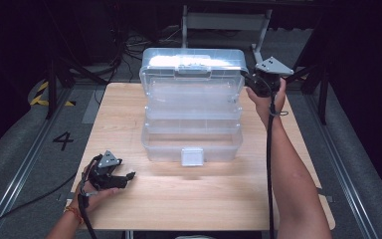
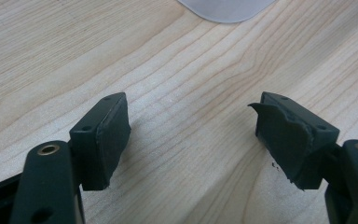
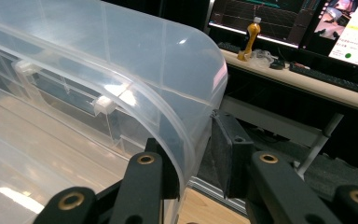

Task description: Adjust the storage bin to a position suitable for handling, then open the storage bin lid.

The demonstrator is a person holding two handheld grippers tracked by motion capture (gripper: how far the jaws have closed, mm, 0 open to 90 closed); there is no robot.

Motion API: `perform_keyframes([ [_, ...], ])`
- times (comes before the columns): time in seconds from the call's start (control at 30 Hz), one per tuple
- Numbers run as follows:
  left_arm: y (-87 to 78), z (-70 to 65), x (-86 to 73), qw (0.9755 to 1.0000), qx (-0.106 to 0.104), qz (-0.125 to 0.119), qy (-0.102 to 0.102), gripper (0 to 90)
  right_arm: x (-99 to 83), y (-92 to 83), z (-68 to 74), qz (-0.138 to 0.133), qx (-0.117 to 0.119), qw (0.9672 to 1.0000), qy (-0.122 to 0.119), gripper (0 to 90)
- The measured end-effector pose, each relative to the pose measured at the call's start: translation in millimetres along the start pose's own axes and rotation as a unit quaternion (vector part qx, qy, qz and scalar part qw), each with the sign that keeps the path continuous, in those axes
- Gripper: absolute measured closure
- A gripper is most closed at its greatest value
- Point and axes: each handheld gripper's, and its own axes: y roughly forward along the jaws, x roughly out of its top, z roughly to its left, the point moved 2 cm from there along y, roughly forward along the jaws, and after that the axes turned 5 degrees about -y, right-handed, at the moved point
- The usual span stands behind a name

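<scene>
Clear plastic toolbox [image 1: 192, 107] stands open near the middle of the wooden table [image 1: 129, 199], toward its far edge. It is see-through throughout, with rounded corners. The lid [image 1: 193, 63] is swung up and back; its carry handle [image 1: 194, 70] shows on its upturned face. Below the lid, tiered trays step down toward the person, and the lowest tier carries a frosted latch tab [image 1: 192, 156] at the middle of its front wall.

Right gripper [image 1: 264, 82] is at the right-hand corner of the lid, held in the right hand [image 1: 266, 99]. In the right gripper view, the curved lid wall [image 3: 168, 93] passes between the two jaws, one jaw inside the wall and one outside. A slim gap shows between the outer pad [image 3: 221, 154] and the plastic; whether the pads press on the wall cannot be told.

Left gripper [image 1: 124, 177] lies low over the table near the front left corner, well apart from the toolbox. In the left gripper view its jaws stand wide apart with only bare wood between them. One pad [image 2: 284, 144] has a torn, ragged edge.
</scene>
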Motion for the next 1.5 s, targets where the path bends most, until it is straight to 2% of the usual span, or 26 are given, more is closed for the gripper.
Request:
perform_keyframes([
  [0.2, -0.2, -0.6, 0.0, 1.0000, 0.003, 0.002, -0.002, 26.3, 0.9, 9.6, -4.1, -0.003, -0.005, 1.0000, 0.008, 75.4],
  [0.27, -0.2, -0.6, 0.0, 1.0000, 0.003, 0.002, -0.002, 26.3, 2.4, 13.1, -4.6, -0.002, -0.010, 0.9999, 0.002, 76.0],
  [0.5, -0.1, -0.8, 0.0, 1.0000, 0.001, 0.002, -0.003, 26.1, 5.0, 24.9, -8.1, 0.001, -0.021, 0.9998, 0.005, 78.0],
  [0.83, 0.0, 0.3, 0.0, 1.0000, 0.007, -0.004, 0.005, 25.9, 7.6, 39.0, -11.3, 0.008, -0.031, 0.9995, 0.008, 79.9],
  [0.9, 0.1, -0.5, -0.4, 1.0000, 0.003, -0.002, -0.001, 26.0, 7.3, 39.7, -11.3, 0.007, -0.032, 0.9994, 0.009, 80.1],
  [0.93, 0.1, 0.4, 0.0, 1.0000, 0.007, -0.004, 0.005, 26.0, 6.8, 40.4, -11.8, 0.005, -0.032, 0.9994, 0.009, 80.2],
  [1.0, 0.1, -0.5, -0.5, 1.0000, 0.002, -0.002, -0.001, 26.0, 7.0, 41.7, -12.7, 0.006, -0.031, 0.9994, 0.013, 80.4],
  [1.17, 0.2, 0.3, -0.1, 1.0000, 0.006, -0.004, 0.005, 25.9, 9.0, 46.1, -14.4, 0.012, -0.030, 0.9994, 0.009, 80.9],
  [1.2, 0.3, -0.5, -0.4, 1.0000, 0.005, -0.004, -0.001, 25.9, 9.2, 47.0, -14.7, 0.014, -0.030, 0.9994, 0.009, 80.9],
  [1.4, 0.2, 0.0, -0.2, 1.0000, 0.006, -0.004, 0.003, 25.9, 9.0, 52.3, -17.1, 0.015, -0.028, 0.9994, 0.012, 81.3],
  [1.5, 0.3, -0.7, -0.5, 1.0000, 0.005, -0.004, -0.002, 25.9, 9.8, 55.2, -18.9, 0.019, -0.025, 0.9994, 0.012, 81.5],
])
